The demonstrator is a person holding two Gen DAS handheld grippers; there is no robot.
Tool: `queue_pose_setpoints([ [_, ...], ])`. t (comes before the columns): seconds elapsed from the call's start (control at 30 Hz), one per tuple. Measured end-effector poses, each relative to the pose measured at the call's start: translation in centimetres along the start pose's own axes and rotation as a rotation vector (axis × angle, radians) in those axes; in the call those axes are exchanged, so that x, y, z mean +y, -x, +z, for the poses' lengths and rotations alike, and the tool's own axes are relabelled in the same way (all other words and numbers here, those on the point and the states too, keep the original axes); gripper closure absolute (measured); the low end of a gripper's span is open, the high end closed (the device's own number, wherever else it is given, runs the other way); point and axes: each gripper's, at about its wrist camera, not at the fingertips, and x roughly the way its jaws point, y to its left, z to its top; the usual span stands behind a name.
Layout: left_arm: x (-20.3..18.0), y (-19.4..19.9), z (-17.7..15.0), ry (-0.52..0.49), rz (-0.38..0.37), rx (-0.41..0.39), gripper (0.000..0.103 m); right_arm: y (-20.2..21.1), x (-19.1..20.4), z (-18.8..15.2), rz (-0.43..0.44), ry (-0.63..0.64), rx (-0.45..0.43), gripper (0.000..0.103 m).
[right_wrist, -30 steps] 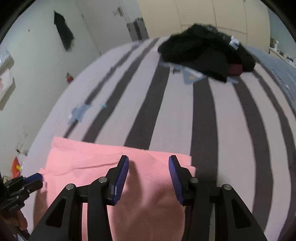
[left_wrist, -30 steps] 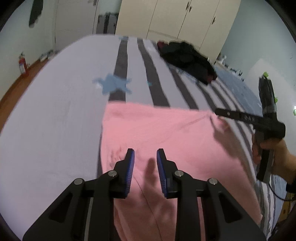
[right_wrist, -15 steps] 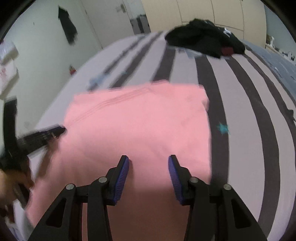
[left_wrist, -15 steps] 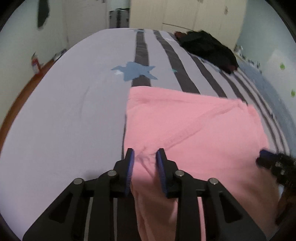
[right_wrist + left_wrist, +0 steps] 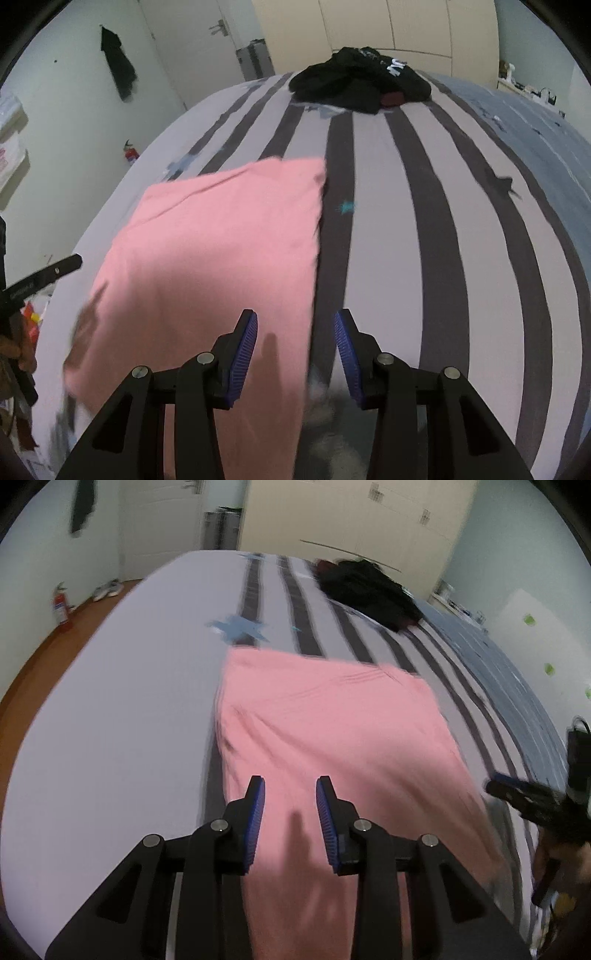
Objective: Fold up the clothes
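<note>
A pink garment (image 5: 332, 738) lies flat and folded on the striped bed sheet (image 5: 129, 701). My left gripper (image 5: 290, 812) hovers over its near left part, open, with only cloth below the gap and nothing between its fingers. In the right wrist view the pink garment (image 5: 221, 251) fills the left half. My right gripper (image 5: 295, 332) stands open above its right edge, one finger over pink cloth, the other over a dark stripe. Each gripper shows in the other's view: the right gripper (image 5: 524, 801) at the right edge, the left gripper (image 5: 44, 275) at the left edge.
A heap of black clothes (image 5: 358, 85) lies at the far end of the bed. A blue star patch (image 5: 238, 627) sits beyond the garment. On the wooden floor at the left stand a red fire extinguisher (image 5: 61, 605) and shoes (image 5: 107, 589). Wardrobes (image 5: 351, 520) line the far wall.
Both grippers have drawn back along the pink garment toward its near end, so its far edge now lies farther off. The jaws look much the same width.
</note>
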Motion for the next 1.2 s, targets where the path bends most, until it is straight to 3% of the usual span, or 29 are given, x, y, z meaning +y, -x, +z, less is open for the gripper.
queue_pose_setpoints([
  [0.13,-2.4,0.5,-3.2,0.034,-0.041,0.067,0.076,2.0,2.9,-2.6,-0.014,0.063,-0.020,0.062],
  [0.3,-4.2,0.9,-5.9,-0.003,-0.032,0.047,0.077,2.6,6.9,-4.4,-0.019,0.159,-0.080,0.062],
  [0.37,-3.7,0.4,-7.6,-0.005,-0.007,0.071,0.082,2.3,7.9,-5.1,-0.011,0.190,-0.083,0.062],
  [0.43,-2.5,0.0,-8.7,0.019,0.017,0.083,0.099,1.0,8.6,-6.4,-0.044,0.249,-0.043,0.063],
  [0.5,-1.0,0.1,-9.3,0.045,0.034,0.077,0.101,0.1,8.3,-8.1,-0.089,0.286,-0.011,0.068],
  [0.73,0.1,2.5,-9.9,0.051,0.114,0.062,0.101,2.7,5.5,-10.6,-0.066,0.249,-0.012,0.068],
  [0.93,0.6,5.4,-9.7,0.099,0.239,0.014,0.101,4.6,3.7,-11.1,-0.113,0.191,0.037,0.068],
  [1.03,-1.1,5.6,-9.7,0.052,0.189,-0.003,0.101,5.8,3.9,-10.1,-0.100,0.140,-0.006,0.068],
  [1.2,-5.4,3.8,-10.0,-0.043,0.035,0.003,0.101,4.9,8.2,-8.5,0.043,0.135,-0.063,0.068],
])
